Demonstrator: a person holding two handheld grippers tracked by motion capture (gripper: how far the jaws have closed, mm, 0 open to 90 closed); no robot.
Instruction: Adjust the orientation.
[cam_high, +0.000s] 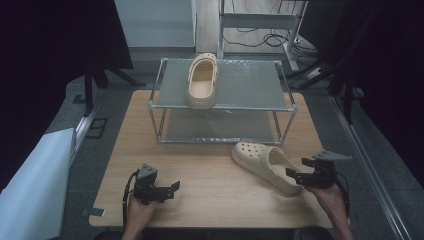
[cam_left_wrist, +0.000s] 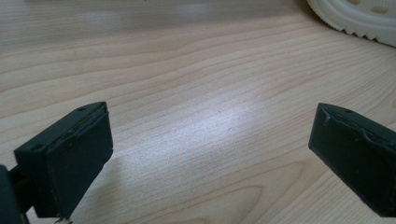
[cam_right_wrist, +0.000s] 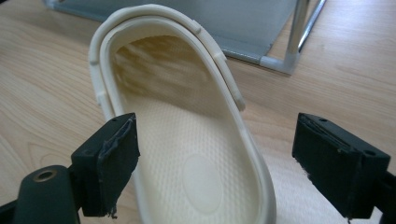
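The cream foam clog (cam_high: 266, 166) lies on its sole at the lower right of the high view, on the wooden bench (cam_high: 210, 170), just in front of the metal shoe rack (cam_high: 222, 106); its mate (cam_high: 202, 80) already sits on the rack's top shelf, upper centre. The right gripper (cam_high: 301, 172) is at the clog's heel end, fingers wide and holding nothing; in the right gripper view they straddle the open heel rim (cam_right_wrist: 196, 154) without pressing on it. The left gripper (cam_high: 170, 189) waits at lower left, fingers wide over bare bench. The clog looks light, springy and a little squashy, not fragile; its smooth sidewall could slip, so I'd pinch one side wall near the heel, one finger inside on the textured footbed, one outside.
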